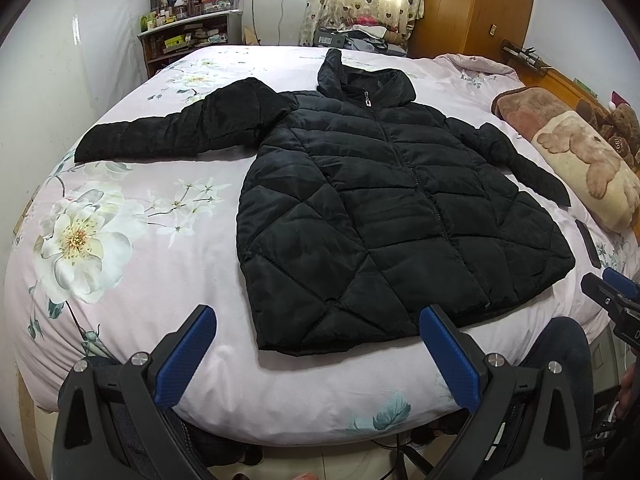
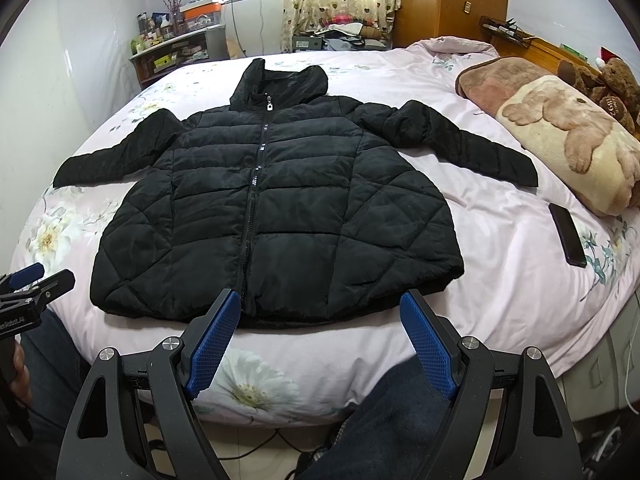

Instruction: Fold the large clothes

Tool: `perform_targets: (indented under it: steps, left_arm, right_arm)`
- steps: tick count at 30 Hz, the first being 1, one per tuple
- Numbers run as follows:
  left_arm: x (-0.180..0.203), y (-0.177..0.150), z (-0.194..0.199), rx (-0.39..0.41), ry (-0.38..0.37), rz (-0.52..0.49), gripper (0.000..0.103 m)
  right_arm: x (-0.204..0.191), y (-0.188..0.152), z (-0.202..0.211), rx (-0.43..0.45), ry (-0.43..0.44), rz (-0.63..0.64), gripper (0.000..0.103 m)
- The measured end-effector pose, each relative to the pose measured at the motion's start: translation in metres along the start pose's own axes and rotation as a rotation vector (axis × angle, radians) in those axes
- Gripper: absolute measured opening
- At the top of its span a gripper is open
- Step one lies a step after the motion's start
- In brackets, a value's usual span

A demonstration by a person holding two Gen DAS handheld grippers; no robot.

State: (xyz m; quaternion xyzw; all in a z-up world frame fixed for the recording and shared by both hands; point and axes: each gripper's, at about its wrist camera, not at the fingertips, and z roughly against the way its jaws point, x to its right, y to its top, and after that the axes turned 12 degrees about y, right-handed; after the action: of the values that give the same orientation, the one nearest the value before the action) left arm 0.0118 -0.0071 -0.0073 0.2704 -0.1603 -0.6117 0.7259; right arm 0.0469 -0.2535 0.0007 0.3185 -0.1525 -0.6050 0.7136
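We see the coat (image 1: 384, 208) lying flat on the bed (image 1: 160, 264), zipped, hood far from us, hem near us, sleeves out sideways. Our left hand-held gripper (image 1: 318, 330) and right hand-held gripper (image 2: 320, 312) hang spread wide and empty just before the hem.

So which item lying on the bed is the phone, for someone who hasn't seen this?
Start at the pink floral bedspread and go right of the black puffer jacket. Below the folded teddy-print blanket lies the phone, the only thin, flat, glossy black slab there.
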Motion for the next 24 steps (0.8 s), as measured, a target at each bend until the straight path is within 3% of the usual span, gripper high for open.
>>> perform_targets:
  steps: [7, 17, 24]
  left_arm:
    - [0.000, 0.008, -0.013, -0.003, 0.010, -0.014, 0.103]
    - [-0.017, 0.046, -0.059, 0.012, 0.043, -0.003, 0.103]
    - [-0.055, 0.085, -0.110, 0.028, 0.133, 0.049, 0.103]
  right_arm:
    - [0.001, 0.011, -0.012, -0.005, 0.009, 0.010, 0.082]
    - [-0.004, 0.049, -0.055, -0.033, 0.042, 0.049, 0.082]
    - [-0.014, 0.083, -0.104, -0.059, 0.067, 0.094, 0.082]
